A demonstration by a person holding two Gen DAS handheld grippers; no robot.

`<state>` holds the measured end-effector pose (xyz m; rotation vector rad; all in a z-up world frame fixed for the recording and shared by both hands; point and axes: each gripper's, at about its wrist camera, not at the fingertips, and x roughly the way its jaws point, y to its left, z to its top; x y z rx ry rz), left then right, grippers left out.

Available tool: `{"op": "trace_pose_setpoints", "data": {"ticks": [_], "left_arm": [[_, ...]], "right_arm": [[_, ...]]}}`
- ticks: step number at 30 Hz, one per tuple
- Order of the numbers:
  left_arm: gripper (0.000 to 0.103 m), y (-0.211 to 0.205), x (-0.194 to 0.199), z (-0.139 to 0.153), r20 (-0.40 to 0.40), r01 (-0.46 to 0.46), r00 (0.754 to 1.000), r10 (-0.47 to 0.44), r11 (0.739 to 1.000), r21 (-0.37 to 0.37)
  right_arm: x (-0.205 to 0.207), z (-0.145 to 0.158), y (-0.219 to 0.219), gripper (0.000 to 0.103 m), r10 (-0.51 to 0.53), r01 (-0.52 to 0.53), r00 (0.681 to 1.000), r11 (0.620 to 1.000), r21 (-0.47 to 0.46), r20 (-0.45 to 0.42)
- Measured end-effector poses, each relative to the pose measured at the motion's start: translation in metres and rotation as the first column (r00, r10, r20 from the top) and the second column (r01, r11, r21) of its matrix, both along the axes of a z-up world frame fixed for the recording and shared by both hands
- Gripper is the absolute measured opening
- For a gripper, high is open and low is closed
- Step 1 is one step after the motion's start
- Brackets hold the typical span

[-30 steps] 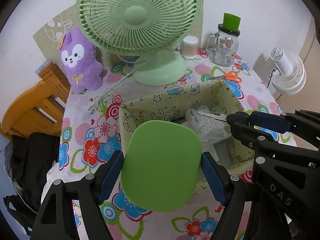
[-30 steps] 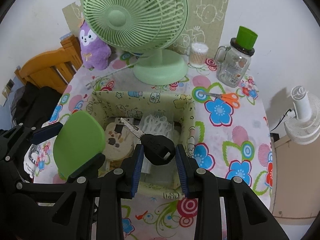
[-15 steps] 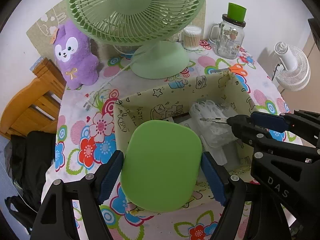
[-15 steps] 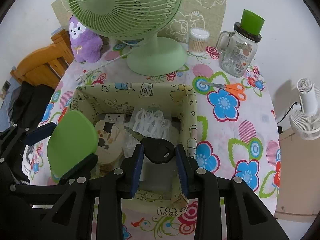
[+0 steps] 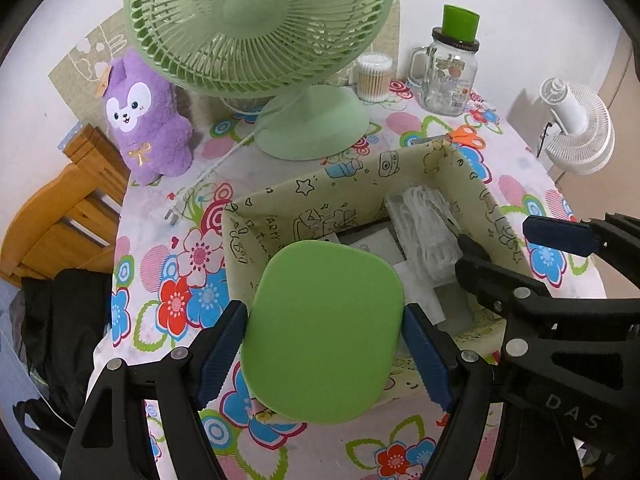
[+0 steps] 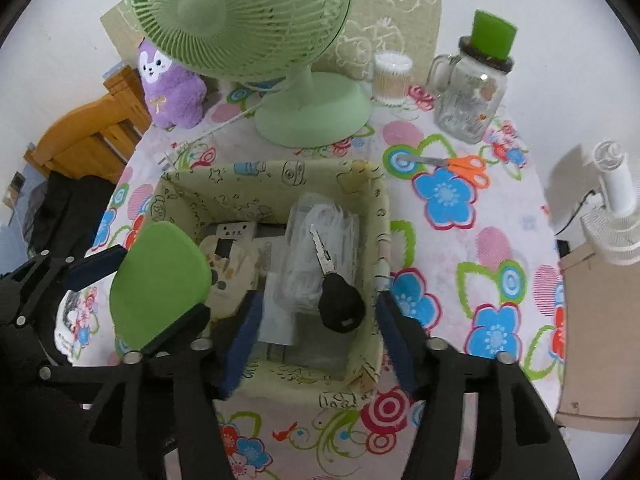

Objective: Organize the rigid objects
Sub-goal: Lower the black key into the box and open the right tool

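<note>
right claw (image 6: 316, 320) just opened — key (image 6: 338, 300) released | now in box (image 6: 376, 216)

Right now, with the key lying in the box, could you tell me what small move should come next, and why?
Probably lower the left gripper a little and set the green pad into the patterned box. The right gripper has just been opening, its pads no longer press on the black-headed key, which now lies on the plastic bags inside, while the pad is clamped above the box's near-left corner.

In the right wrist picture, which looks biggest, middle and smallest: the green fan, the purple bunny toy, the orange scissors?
1. Green fan, biggest by far.
2. Purple bunny toy.
3. Orange scissors, smallest.
</note>
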<state>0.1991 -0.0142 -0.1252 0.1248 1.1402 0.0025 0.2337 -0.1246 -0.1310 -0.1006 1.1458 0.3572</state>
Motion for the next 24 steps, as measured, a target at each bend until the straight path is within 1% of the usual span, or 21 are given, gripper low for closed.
{"op": "trace_pose_setpoints", "data": {"ticks": [7, 14, 19, 24], "left_arm": [[0.08, -0.001, -0.007, 0.013, 0.029, 0.016, 0.999, -0.016, 1.0, -0.005], [0.08, -0.003, -0.008, 0.024, 0.054, 0.043, 0.998, -0.042, 0.999, -0.007], [0.08, -0.006, -0.004, 0.027, 0.063, 0.066, 0.996, -0.066, 0.998, -0.008], [0.08, -0.01, 0.003, 0.022, 0.054, 0.088, 0.995, -0.087, 0.996, -0.014]], "right_arm": [[-0.008, 0.016, -0.002, 0.069, -0.01, 0.01, 1.0, 1.0, -0.009, 0.03], [-0.013, 0.032, -0.005, 0.077, -0.035, 0.036, 0.997, 0.999, -0.015, 0.063], [-0.012, 0.036, -0.013, 0.08, -0.046, 0.048, 0.996, 0.999, -0.024, 0.074], [-0.008, 0.033, -0.021, 0.08, -0.072, 0.075, 0.995, 0.997, -0.036, 0.073]]}}
